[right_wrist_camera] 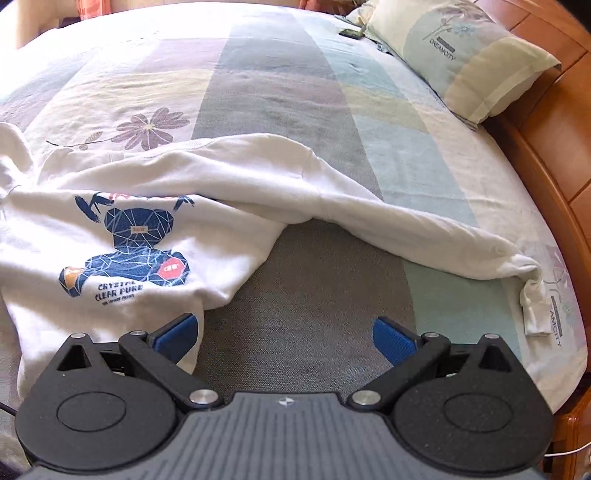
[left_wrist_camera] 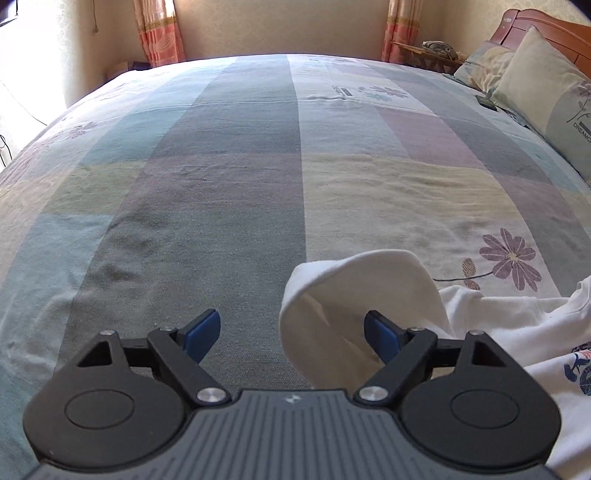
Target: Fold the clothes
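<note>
A white sweatshirt (right_wrist_camera: 55, 236) with a blue bear print (right_wrist_camera: 136, 243) lies crumpled on the striped bedsheet (right_wrist_camera: 306, 295). One long sleeve (right_wrist_camera: 406, 229) stretches right, its cuff (right_wrist_camera: 532, 302) near the bed's edge. My right gripper (right_wrist_camera: 284, 328) hangs open above bare sheet, its left finger (right_wrist_camera: 177, 336) over the sweatshirt's hem. In the left wrist view a curled-up flap of the same white sweatshirt (left_wrist_camera: 351, 288) rises between the jaws, against the right finger (left_wrist_camera: 380, 336). My left gripper (left_wrist_camera: 291, 325) is wide open; its left pad is well apart from the cloth.
Pillows (right_wrist_camera: 461, 59) lean on a wooden headboard (right_wrist_camera: 546, 122) at the right. A small dark object (right_wrist_camera: 351, 33) lies on the sheet near them. Curtains (left_wrist_camera: 159, 33) and a bedside table (left_wrist_camera: 424, 55) stand beyond the far edge. The wide sheet (left_wrist_camera: 184, 184) stretches left of the sweatshirt.
</note>
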Tool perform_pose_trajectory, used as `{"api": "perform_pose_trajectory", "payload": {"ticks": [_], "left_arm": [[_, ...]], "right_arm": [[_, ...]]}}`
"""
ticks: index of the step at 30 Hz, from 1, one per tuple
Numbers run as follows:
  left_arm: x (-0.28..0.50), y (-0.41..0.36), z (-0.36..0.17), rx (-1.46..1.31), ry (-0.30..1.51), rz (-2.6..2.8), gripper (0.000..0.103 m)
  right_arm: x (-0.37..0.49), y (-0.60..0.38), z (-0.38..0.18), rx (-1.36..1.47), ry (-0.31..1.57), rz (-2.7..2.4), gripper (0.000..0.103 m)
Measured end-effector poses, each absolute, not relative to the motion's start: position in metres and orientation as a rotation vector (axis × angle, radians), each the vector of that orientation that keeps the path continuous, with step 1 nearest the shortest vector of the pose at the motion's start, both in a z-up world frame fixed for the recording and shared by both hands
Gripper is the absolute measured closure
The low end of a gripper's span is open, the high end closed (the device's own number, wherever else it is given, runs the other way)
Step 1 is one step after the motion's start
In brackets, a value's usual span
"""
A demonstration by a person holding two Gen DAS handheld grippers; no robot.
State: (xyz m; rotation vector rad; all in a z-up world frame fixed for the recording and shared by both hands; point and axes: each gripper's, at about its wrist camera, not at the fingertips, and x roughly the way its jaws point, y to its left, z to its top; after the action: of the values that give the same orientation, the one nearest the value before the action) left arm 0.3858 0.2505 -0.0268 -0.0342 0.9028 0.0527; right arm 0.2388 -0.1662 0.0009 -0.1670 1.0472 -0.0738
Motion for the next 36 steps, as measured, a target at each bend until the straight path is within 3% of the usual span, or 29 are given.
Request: {"api": "perform_pose_trajectory", "payload": {"ticks": [8,18,26,36], "left_arm": [[0.323,0.249,-0.027,-0.132,0.974,0.012,0.017],[0.276,0.249,-0.030,-0.243,0.977,0.040,0.017],[0.268,0.241,-0.036,-0.232,1.009,0.034,0.017],[0.293,0.174,-0.051,-0.285,1.032,-0.152,0.016]], "right_arm": [[0.278,-0.073,0.021,-0.331,0.936,0.234,0.000],[0.312,0.069,-0.045,-0.492,0.990,0.636,0.000],[0.327,0.023,-0.046,-0.525,0.958,0.360,0.000],[0.323,-0.011,-0.034,-0.468,0.933,0.288,0.000]]}}
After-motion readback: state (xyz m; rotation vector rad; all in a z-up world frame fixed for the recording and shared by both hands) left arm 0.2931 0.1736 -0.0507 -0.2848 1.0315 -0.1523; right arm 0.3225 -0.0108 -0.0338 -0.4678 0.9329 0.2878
